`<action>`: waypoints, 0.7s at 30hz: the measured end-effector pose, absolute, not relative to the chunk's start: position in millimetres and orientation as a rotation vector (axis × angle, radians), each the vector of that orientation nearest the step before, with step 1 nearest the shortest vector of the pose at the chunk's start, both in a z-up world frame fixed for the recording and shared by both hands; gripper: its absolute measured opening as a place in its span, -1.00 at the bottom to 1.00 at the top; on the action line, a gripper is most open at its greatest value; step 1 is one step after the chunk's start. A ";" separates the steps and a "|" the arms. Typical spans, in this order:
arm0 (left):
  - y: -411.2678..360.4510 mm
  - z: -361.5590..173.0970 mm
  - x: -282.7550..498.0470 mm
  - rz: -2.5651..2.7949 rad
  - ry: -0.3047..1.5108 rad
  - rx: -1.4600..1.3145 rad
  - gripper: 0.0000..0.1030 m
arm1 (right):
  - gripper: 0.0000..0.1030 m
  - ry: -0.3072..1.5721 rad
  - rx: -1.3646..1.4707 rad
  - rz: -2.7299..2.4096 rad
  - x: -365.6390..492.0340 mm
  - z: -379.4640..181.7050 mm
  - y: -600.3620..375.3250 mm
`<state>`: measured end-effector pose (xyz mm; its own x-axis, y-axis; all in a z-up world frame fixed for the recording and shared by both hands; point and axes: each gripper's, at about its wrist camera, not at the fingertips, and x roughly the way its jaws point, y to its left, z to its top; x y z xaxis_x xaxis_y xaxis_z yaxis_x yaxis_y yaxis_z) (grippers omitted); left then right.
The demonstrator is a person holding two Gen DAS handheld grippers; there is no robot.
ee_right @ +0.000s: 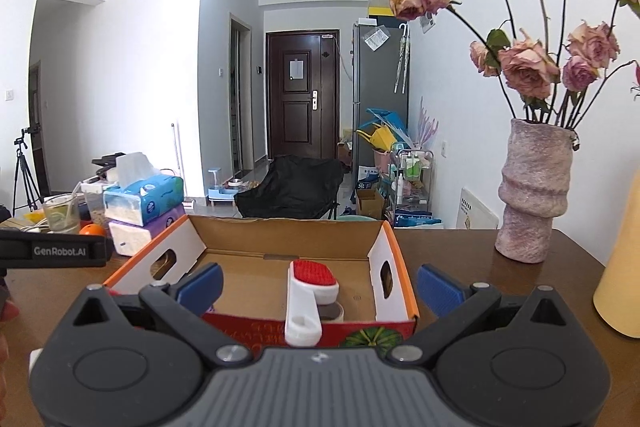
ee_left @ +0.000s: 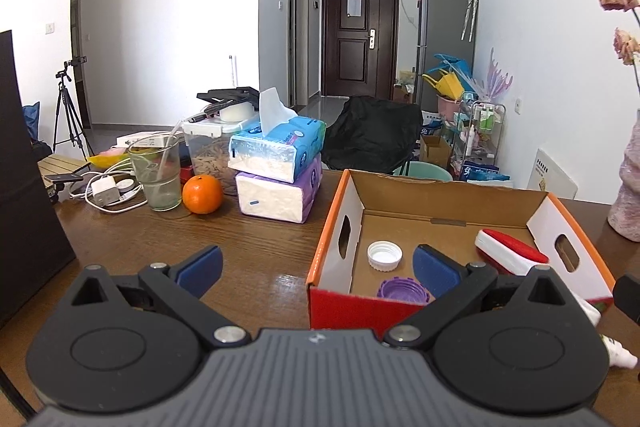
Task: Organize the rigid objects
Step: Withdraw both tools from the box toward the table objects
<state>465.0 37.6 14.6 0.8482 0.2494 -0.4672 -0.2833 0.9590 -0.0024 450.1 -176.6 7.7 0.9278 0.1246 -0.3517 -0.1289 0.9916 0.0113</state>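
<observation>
An open cardboard box [ee_left: 448, 197] with orange rim and red front stands on the brown table. Inside lie a white cap [ee_left: 384, 255], a purple cap [ee_left: 402, 291] and a red-and-white brush [ee_left: 508, 251]. My left gripper [ee_left: 318, 269] is open and empty, astride the box's left front corner. In the right wrist view the box [ee_right: 288, 225] is straight ahead, and the brush [ee_right: 310, 291] rests with its white handle over the front wall. My right gripper [ee_right: 320, 287] is open and empty, just before the box front, with the brush between its fingers but not touched.
Left of the box stand two stacked tissue packs [ee_left: 278, 167], an orange [ee_left: 202, 194], a glass [ee_left: 157, 173] and a charger with cables [ee_left: 106, 191]. A pink vase with dried roses [ee_right: 534, 195] and a yellow cylinder [ee_right: 622, 267] stand to the right. A white tube [ee_left: 616, 349] lies by the box.
</observation>
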 end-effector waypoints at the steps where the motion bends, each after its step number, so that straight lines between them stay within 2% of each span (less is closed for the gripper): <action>1: 37.9 16.0 460.0 0.278 0.478 -0.075 1.00 | 1.00 0.359 -0.013 0.130 445.6 7.7 -177.0; 21: 51.3 7.0 366.2 0.255 0.499 -0.069 1.00 | 1.00 0.371 -0.013 0.091 355.7 -1.4 -196.4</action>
<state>366.2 51.3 7.0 0.8470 0.2250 -0.4815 -0.2587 0.9659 -0.0037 355.7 -196.4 -1.4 0.9281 0.0867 -0.3622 -0.0914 0.9958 0.0042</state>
